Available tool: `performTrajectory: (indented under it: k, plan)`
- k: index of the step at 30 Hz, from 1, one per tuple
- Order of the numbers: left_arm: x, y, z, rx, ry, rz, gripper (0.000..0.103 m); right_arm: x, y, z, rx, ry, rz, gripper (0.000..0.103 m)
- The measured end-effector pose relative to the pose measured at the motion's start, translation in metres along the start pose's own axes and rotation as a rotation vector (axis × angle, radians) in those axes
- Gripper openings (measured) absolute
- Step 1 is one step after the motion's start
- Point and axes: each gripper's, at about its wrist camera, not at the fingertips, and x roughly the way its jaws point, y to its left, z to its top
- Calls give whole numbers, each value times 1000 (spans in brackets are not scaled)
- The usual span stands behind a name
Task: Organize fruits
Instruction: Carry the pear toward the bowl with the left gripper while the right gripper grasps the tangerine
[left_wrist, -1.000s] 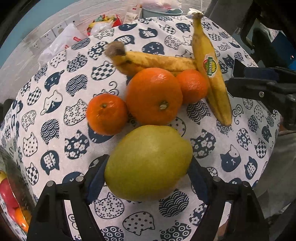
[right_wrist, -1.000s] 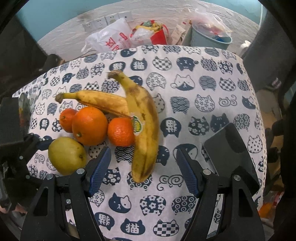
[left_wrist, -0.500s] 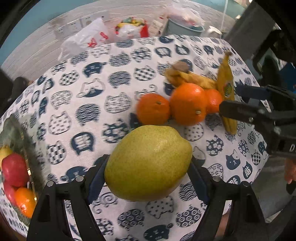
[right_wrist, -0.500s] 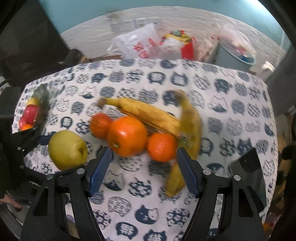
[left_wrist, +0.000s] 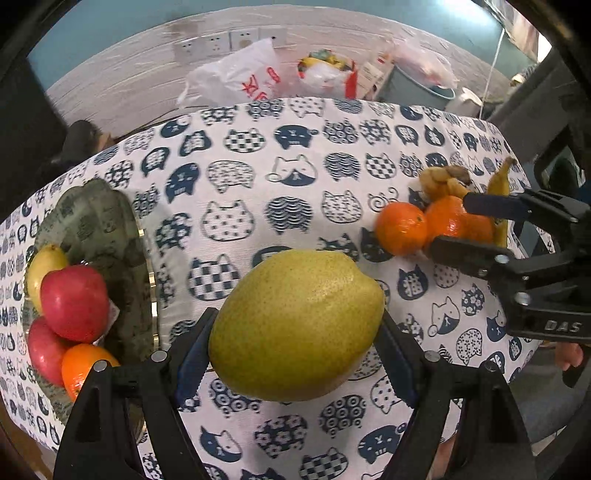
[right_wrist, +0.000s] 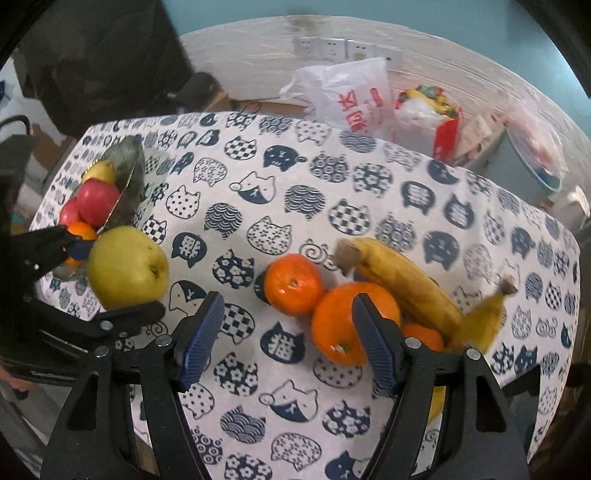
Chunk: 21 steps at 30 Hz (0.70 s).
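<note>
My left gripper (left_wrist: 295, 332) is shut on a large yellow-green pear (left_wrist: 297, 325) and holds it above the cat-print tablecloth, to the right of the glass fruit dish (left_wrist: 107, 221). The dish holds red apples (left_wrist: 74, 302), an orange (left_wrist: 83, 369) and a yellow fruit (left_wrist: 46, 264). The pear also shows in the right wrist view (right_wrist: 127, 267). My right gripper (right_wrist: 286, 332) is open and empty, over the cloth beside a small mandarin (right_wrist: 293, 284), a big orange (right_wrist: 345, 328), another mandarin (right_wrist: 424, 338) and two bananas (right_wrist: 406, 282).
The cat-print tablecloth (left_wrist: 258, 192) covers the round table. Behind the table stand plastic bags (right_wrist: 354, 99), a red snack bag (right_wrist: 432, 110) and a grey bin (left_wrist: 417, 90) against the wall. The table edge runs close in front of both grippers.
My left gripper has carried the pear leftward, away from the oranges and bananas, and the fruit dish has come into view. My right gripper has swung left along the fruit pile.
</note>
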Motion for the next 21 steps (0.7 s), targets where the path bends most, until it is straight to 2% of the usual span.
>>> performTrajectory:
  k: [11, 14, 17, 19, 21]
  plan:
    - [0, 14, 1, -30, -5, -18, 83, 47, 15, 14, -94, 94, -41, 70]
    - [1, 17, -1, -38, -1, -18, 83, 55, 21, 14, -143, 110, -104, 69]
    - [2, 18, -2, -38, 3, -18, 83, 64, 28, 11, -198, 144, -144, 64]
    - [2, 19, -2, -40, 4, -18, 83, 70, 33, 7, -249, 168, -184, 52]
    - [1, 20, -3, -43, 2, -18, 83, 72, 34, 4, -264, 182, -198, 48]
